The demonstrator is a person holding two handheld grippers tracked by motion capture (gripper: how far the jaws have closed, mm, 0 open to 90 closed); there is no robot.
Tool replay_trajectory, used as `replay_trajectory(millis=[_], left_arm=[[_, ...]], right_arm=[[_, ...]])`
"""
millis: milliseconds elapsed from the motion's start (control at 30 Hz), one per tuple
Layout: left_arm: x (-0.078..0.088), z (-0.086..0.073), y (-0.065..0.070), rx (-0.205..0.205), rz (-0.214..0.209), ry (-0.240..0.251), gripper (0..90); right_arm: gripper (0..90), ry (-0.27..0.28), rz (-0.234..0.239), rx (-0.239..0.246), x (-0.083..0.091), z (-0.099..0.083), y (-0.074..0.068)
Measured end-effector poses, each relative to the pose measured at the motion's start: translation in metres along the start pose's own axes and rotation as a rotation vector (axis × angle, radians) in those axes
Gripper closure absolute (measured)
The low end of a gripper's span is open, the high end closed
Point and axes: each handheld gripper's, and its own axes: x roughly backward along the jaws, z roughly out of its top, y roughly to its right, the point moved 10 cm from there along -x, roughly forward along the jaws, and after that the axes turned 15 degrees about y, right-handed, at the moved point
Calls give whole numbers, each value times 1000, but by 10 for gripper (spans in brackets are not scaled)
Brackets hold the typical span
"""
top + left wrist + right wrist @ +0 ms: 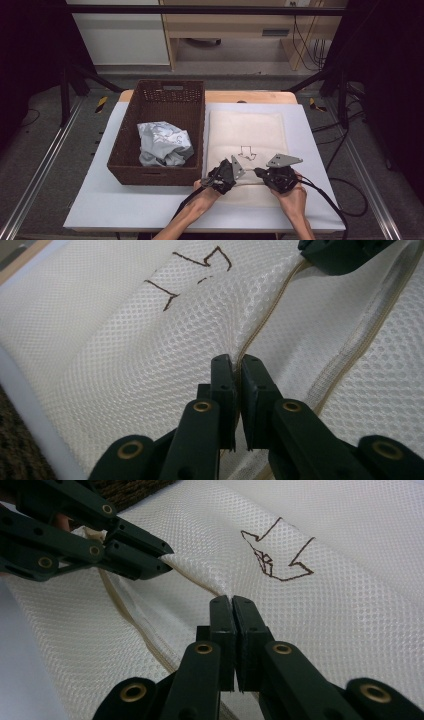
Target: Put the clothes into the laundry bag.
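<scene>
Left gripper view shows my left gripper [235, 365] pinched tight on the zipper edge of the white mesh bag [150, 355], and my right gripper [232, 605] is clamped on the same edge just beside it. The bag lies flat on the table [100, 200], to the right of the brown basket [165, 97] holding the crumpled grey cloth [162, 144]. To open the mouth well, I think I must keep both grips firm and pull the hands apart slowly, without lifting the whole bag.

wicker basket [165, 105] left on table | crumpled grey cloth [164, 144] inside basket
</scene>
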Motion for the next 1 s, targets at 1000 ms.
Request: replay_trajectory(millis=[1000], left_arm=[[40,34,-2,173,-67,168,570]], right_arm=[[872,98,-77,-1,0,12,7]])
